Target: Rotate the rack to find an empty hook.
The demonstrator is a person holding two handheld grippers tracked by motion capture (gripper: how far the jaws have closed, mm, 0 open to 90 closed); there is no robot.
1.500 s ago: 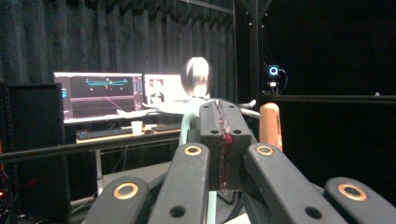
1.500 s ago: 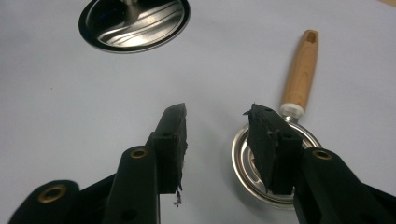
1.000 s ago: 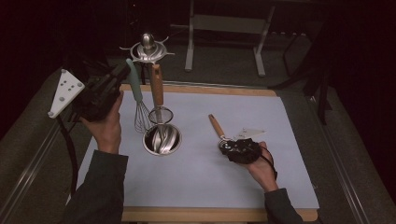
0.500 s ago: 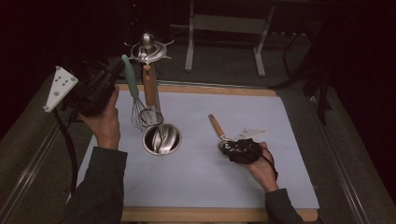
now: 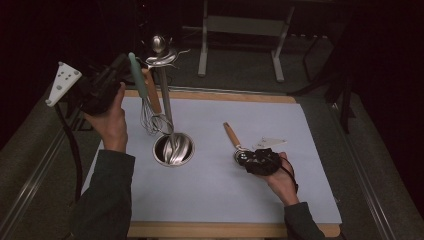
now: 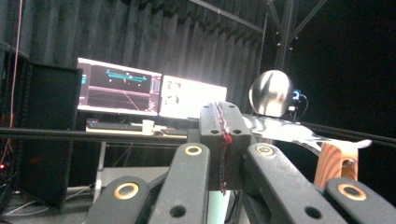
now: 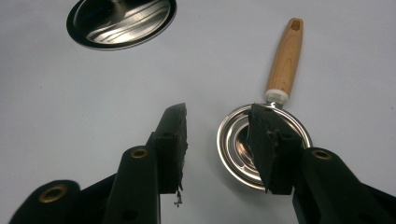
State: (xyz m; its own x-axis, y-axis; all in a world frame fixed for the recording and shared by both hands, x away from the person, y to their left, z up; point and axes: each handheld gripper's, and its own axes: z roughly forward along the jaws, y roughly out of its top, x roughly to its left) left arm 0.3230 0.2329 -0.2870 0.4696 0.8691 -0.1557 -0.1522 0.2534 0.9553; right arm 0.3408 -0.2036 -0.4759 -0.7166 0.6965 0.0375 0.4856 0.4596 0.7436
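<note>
A whisk (image 5: 145,100) with a pale green handle and thin wire loops hangs near the worktop's (image 5: 310,200) far left corner, its handle at the left gripper (image 5: 107,85), whose fingers are pressed together; whether they pinch the handle is hard to make out. Beside it rises a shiny steel stand (image 5: 167,107) with a round ribbed base. Toward the right edge, the right gripper's (image 7: 217,135) fingers stand apart over a round steel ladle (image 7: 264,149) with a smooth wooden handle, one finger hiding part of its bowl.

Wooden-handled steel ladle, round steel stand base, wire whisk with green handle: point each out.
Wooden-handled steel ladle (image 7: 285,56), right gripper view, on its wooden handle.
Round steel stand base (image 5: 182,150), high view, on its rim.
Wire whisk with green handle (image 5: 150,117), high view, on its wires.
</note>
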